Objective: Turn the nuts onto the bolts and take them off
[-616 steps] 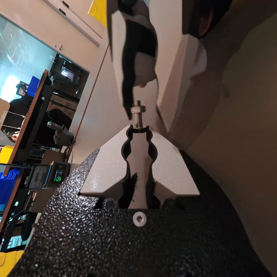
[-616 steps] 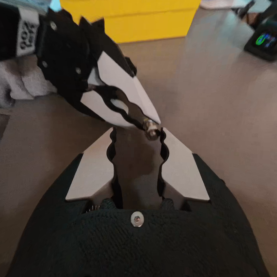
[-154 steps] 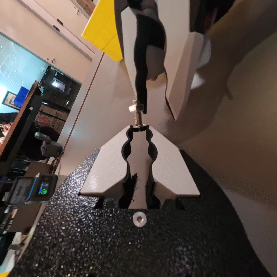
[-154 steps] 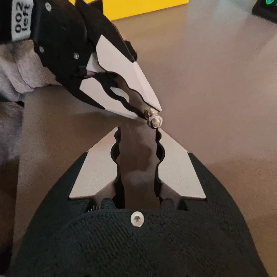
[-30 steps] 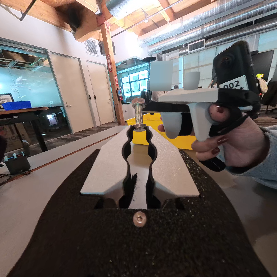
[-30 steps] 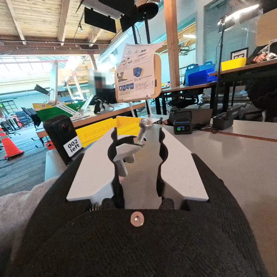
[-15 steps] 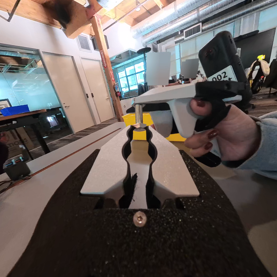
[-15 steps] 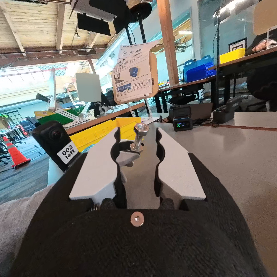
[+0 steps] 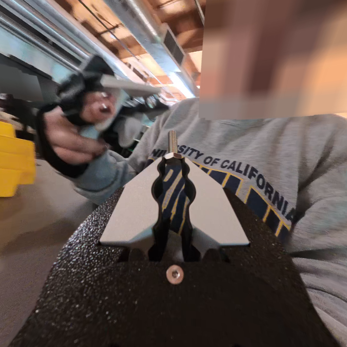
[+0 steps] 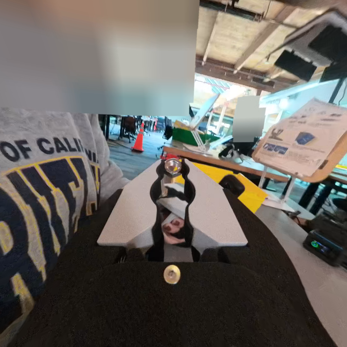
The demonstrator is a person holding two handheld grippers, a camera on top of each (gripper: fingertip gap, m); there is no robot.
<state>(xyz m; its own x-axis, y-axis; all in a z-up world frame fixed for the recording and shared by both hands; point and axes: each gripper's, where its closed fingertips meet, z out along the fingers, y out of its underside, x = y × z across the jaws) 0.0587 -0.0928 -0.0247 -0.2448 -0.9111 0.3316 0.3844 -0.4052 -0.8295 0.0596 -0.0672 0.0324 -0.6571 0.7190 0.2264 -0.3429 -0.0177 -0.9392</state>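
Observation:
My left gripper is shut on the hex head of a steel bolt. The bare threaded shank stands up from the fingertips. My right gripper is shut on a steel nut, and I see through its threaded hole. The nut is off the bolt. In the left wrist view the right gripper is blurred, up and to the left of the bolt, held by a hand. In the right wrist view the bolt shank and the left gripper's fingers show through the gap, just below the nut.
The person's grey sweatshirt fills the space right behind both grippers. A yellow bin stands on the grey table, also seen in the left wrist view. A paper board on a stand and a small black device are at the right.
The right gripper shut on the nut at the top of the bolt and took it off. Both grippers swung round to face the person. The left gripper still holds the bolt.

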